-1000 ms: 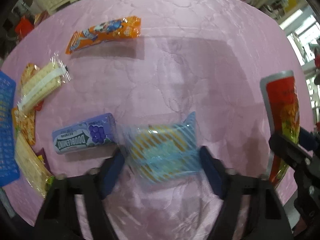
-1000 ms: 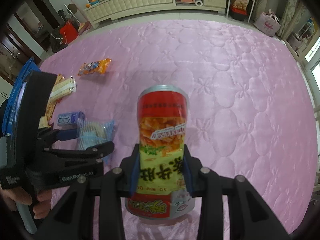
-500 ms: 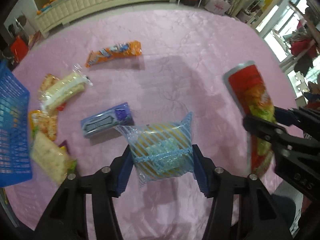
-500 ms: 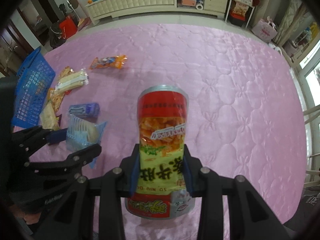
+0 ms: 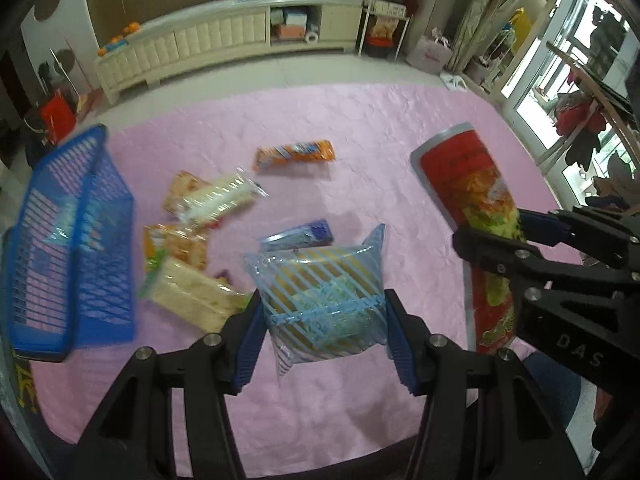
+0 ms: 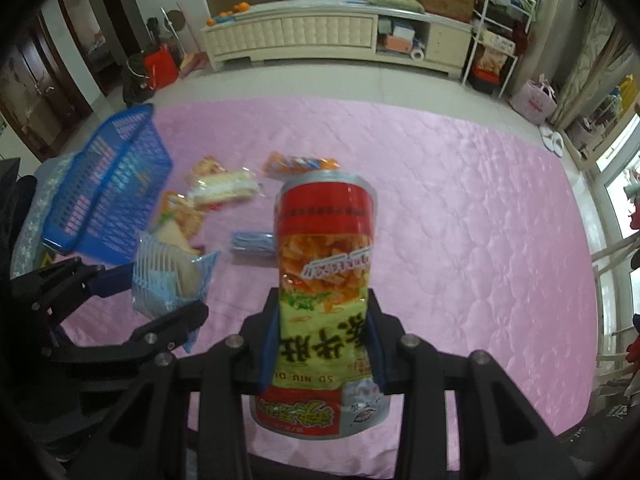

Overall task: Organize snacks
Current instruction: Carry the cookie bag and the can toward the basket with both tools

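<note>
Left view: my left gripper (image 5: 324,316) has its blue pads pinching a crinkly clear bag (image 5: 320,300) with pale blue stripes, bread showing inside, its long axis running up away from me. It hangs clear above the pink quilt (image 5: 380,140); a second ago it sat low on the cloth, the jaws wider around it. Below lie loose packets: an orange wrapper (image 5: 294,154), a purple gum pack (image 5: 298,234), wafers (image 5: 218,200). The blue mesh basket (image 5: 72,248) is now in full view at left (blurred, tilted).

Right view: my right gripper (image 6: 322,342) clamps a tall glossy can (image 6: 326,272), red on top, green lower down, squeezed about its lower middle. Its long axis points straight ahead along my fingers, silver rim farthest from me. Same grip as before, but the quilt has dropped away and the cabinet (image 6: 320,34) fills the top.
</note>
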Demonstrator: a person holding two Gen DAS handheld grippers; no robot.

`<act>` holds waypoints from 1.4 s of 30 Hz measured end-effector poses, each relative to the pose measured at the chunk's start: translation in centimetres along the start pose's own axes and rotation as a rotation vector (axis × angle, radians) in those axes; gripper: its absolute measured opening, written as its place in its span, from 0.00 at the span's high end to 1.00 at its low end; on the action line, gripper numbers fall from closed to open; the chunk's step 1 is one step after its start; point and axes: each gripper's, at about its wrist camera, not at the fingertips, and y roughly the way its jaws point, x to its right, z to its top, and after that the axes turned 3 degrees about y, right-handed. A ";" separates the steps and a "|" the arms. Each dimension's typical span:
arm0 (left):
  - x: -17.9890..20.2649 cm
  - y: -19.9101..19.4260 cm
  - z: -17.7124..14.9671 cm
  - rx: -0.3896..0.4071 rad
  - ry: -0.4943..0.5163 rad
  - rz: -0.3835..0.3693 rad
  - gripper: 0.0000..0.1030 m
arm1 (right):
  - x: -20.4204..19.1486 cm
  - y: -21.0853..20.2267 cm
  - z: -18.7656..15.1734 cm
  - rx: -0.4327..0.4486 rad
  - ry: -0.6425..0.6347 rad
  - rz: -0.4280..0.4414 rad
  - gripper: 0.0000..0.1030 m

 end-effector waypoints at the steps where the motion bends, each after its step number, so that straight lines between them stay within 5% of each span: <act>1: -0.4 -0.9 -0.1 0.008 0.002 0.001 0.49 | -0.8 -0.4 0.2 0.008 -0.008 0.002 0.59; 22: -13.8 -12.9 -0.6 0.179 -0.006 0.151 0.49 | -15.9 -3.6 6.3 0.132 -0.104 0.161 0.59; 42: -23.2 -8.8 0.4 0.093 -0.062 0.159 0.49 | -23.1 3.3 11.7 0.033 -0.130 0.258 0.59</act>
